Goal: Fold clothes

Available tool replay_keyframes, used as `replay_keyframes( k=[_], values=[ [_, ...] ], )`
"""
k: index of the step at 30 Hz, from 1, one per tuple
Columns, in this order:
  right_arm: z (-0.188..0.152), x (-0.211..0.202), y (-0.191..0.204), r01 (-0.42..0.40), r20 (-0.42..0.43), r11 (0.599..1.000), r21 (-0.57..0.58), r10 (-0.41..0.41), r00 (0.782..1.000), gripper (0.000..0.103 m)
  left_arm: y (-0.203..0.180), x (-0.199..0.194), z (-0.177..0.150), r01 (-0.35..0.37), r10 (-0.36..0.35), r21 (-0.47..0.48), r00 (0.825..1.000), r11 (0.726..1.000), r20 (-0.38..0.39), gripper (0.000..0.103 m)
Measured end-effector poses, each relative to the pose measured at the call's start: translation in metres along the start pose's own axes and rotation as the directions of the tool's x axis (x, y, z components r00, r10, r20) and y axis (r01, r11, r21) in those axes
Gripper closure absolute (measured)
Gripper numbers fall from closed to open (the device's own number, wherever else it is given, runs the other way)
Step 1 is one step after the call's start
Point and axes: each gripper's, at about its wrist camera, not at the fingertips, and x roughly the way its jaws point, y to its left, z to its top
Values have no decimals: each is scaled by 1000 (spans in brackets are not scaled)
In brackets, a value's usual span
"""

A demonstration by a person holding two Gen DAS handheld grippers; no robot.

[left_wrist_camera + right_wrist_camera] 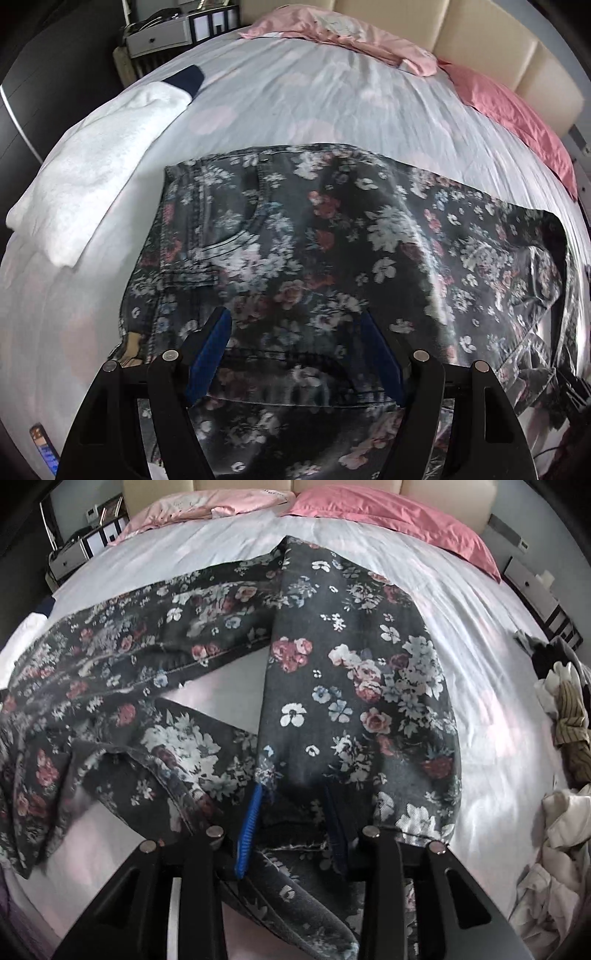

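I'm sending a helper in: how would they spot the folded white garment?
On the bed, look to the left edge, beside the floral jeans. The white garment lies there folded; it alone is plain white and fluffy, with a navy piece at its far end.

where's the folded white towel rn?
Left wrist view, left side: the white towel lies on the bed sheet, beside the waistband end of the floral jeans, with a navy item at its far end.

The left hand-held gripper (295, 325) points steeply down, and its blue-padded fingers (210, 350) stand wide apart with nothing pressed between them. The right hand-held gripper (295, 808) also points steeply down; its fingers (248, 830) stand closer together, with floral fabric lying between them.
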Motion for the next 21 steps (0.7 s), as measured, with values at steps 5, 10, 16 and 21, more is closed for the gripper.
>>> replay_keyframes(
  k=[5,10,16,21],
  values=[
    [2,-14,-2,33,44,999,20,-34,998,96,1,-4,2,27,-27,-4,1000,1000,8,30],
    [12,-46,-10,98,118,995,32,-101,988,98,4,-2,7,50,-50,-20,999,999,7,30],
    [59,-80,-48,245,146,969,39,-248,958,98,3,6,15,50,-50,-15,999,999,3,30],
    [118,-83,-107,365,112,928,74,-371,922,98,2,14,25,31,-31,1,1000,1000,-2,30]
  ],
)
